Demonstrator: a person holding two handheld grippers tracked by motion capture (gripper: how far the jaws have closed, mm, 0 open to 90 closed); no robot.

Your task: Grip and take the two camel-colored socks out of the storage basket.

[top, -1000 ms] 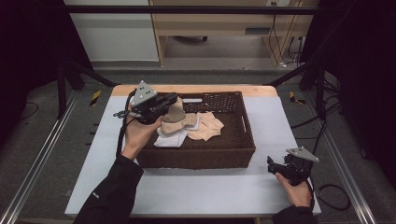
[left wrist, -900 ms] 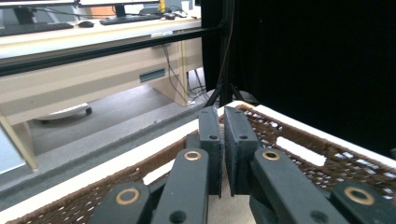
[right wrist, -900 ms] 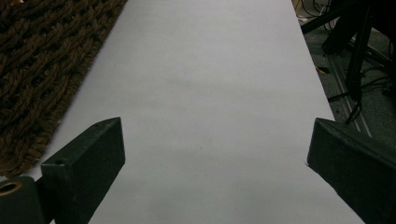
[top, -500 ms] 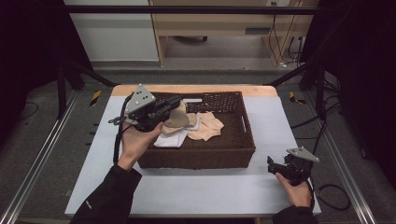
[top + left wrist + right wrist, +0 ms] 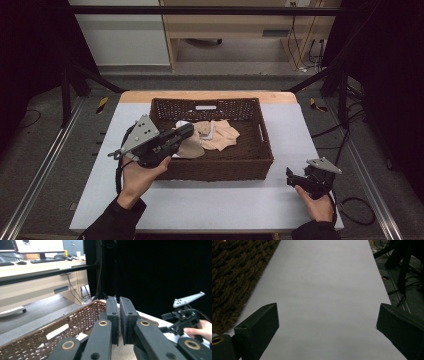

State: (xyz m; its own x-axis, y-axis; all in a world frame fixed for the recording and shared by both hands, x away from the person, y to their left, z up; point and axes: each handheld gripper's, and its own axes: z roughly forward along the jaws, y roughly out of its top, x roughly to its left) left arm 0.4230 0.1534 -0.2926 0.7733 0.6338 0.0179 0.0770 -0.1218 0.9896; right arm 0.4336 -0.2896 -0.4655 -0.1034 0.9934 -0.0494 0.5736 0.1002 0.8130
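Note:
A brown wicker basket point(image 5: 260, 150) stands mid-table with beige and white clothes point(image 5: 220, 135) in it. My left gripper point(image 5: 187, 131) lies level over the basket's front left corner, pointing right. Its jaws are shut, and a beige cloth point(image 5: 191, 148) hangs beneath them over the front rim. In the left gripper view the two jaws point(image 5: 118, 301) stand almost together above the basket point(image 5: 75, 320), with beige fabric point(image 5: 123, 350) below. My right gripper point(image 5: 291, 176) rests near the table's front right, open with nothing in it. Its jaws point(image 5: 327, 312) stand wide over bare white table point(image 5: 324, 277).
The white table point(image 5: 225, 205) has free room in front of and beside the basket. A wooden strip point(image 5: 210, 95) runs along the far edge, and black frame bars point(image 5: 70, 95) stand at both sides. The basket's woven wall point(image 5: 232, 277) lies left of the right gripper.
My left gripper has moved from over the basket's left half toward its front left corner, and the beige cloth came along with it. The right gripper has stayed in place.

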